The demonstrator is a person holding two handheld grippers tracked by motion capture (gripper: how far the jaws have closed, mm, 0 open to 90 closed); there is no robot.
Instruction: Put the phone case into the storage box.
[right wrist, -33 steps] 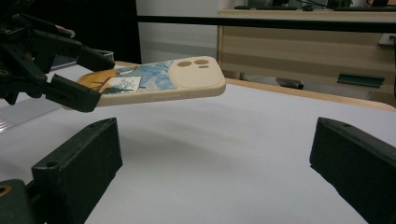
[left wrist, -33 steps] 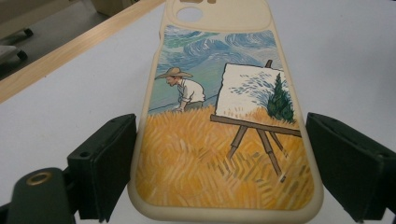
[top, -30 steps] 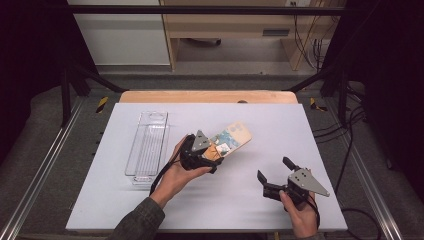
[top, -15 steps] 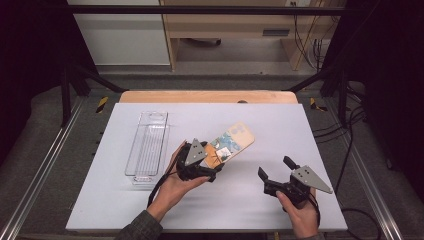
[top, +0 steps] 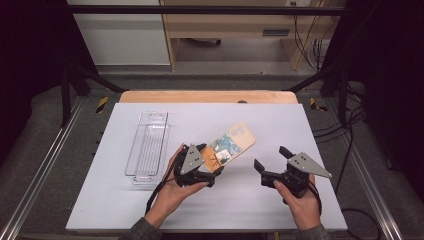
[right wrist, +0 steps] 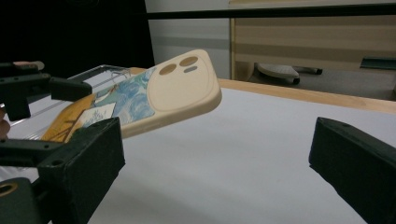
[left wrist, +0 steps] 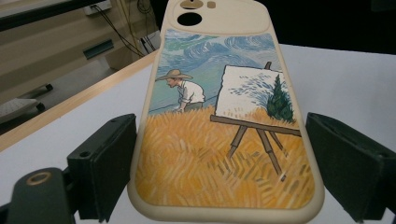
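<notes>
A cream phone case (top: 234, 141) with a painted wheat field and easel is held tilted, its camera end raised off the white table (top: 310, 125). My left gripper (top: 210, 163) is shut on the case's lower end, a jaw pressed against each long edge. In the left gripper view the case (left wrist: 219, 140) runs away between the jaws of the left gripper (left wrist: 219, 182). My right gripper (top: 270, 158) is to the case's right, open and empty. In the right gripper view the case (right wrist: 177, 88) is ahead and left of the right gripper (right wrist: 219, 158).
A clear plastic tray (top: 147, 145) lies lengthwise on the table's left part, just left of my left hand. A wooden strip (top: 207, 96) runs along the table's far edge. Black frame rails flank the table on both sides.
My left gripper has drawn the phone case toward the table's front and slightly left, away from the middle. The right gripper has stayed almost still and open.
</notes>
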